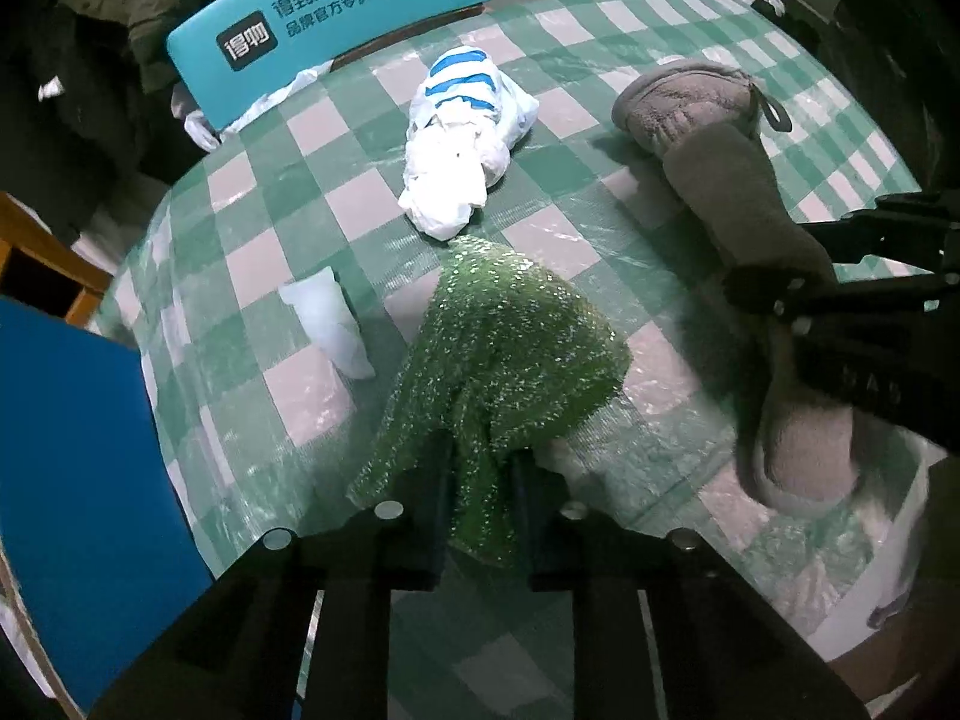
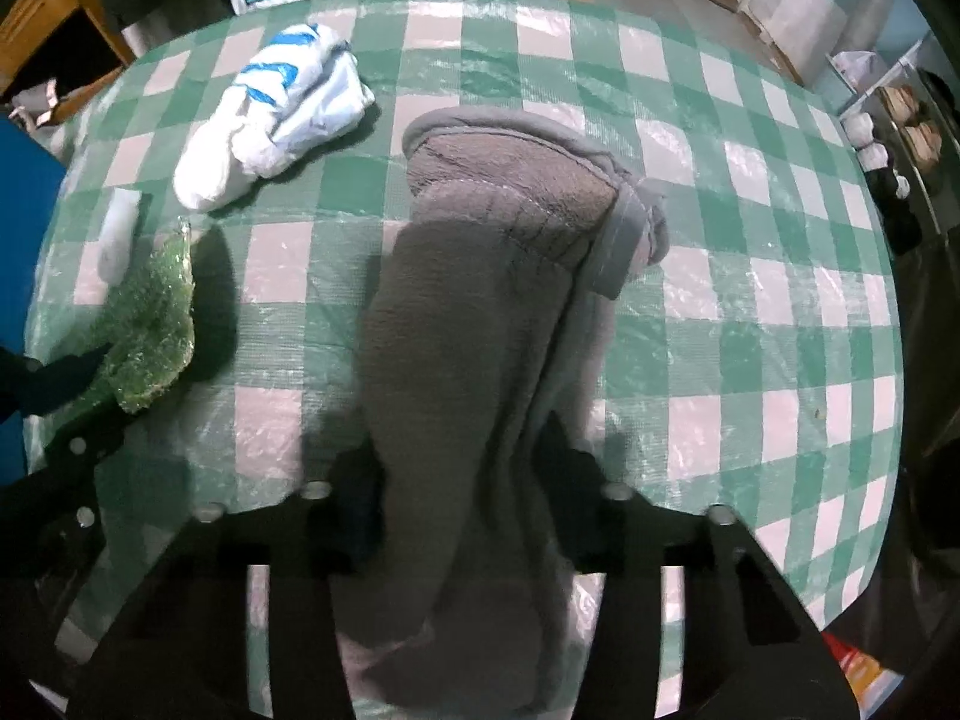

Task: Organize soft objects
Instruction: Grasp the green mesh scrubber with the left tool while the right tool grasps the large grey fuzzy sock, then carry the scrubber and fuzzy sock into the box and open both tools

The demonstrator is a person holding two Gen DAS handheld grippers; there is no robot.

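A green sparkly cloth [image 1: 510, 336] lies bunched on the checked table, and my left gripper [image 1: 480, 492] is shut on its near edge. In the right wrist view that cloth [image 2: 156, 324] is at the left, with the left gripper [image 2: 90, 372] on it. My right gripper [image 2: 465, 498] is shut on a grey fluffy slipper [image 2: 468, 330], its fingers [image 2: 354, 516] pressing both sides. A second grey slipper [image 2: 510, 162] lies just behind, touching it. The left wrist view shows the right gripper [image 1: 798, 300] clamped on the held slipper [image 1: 744, 210], with the other slipper [image 1: 684, 102] beyond.
A white and blue plastic bag bundle [image 1: 462, 138] [image 2: 270, 120] lies mid-table. A small white pouch [image 1: 330, 318] [image 2: 120, 228] sits left of the cloth. A teal box [image 1: 330, 24] stands at the far edge of the green checked table [image 1: 270, 180], and a blue panel [image 1: 72, 480] is at the left.
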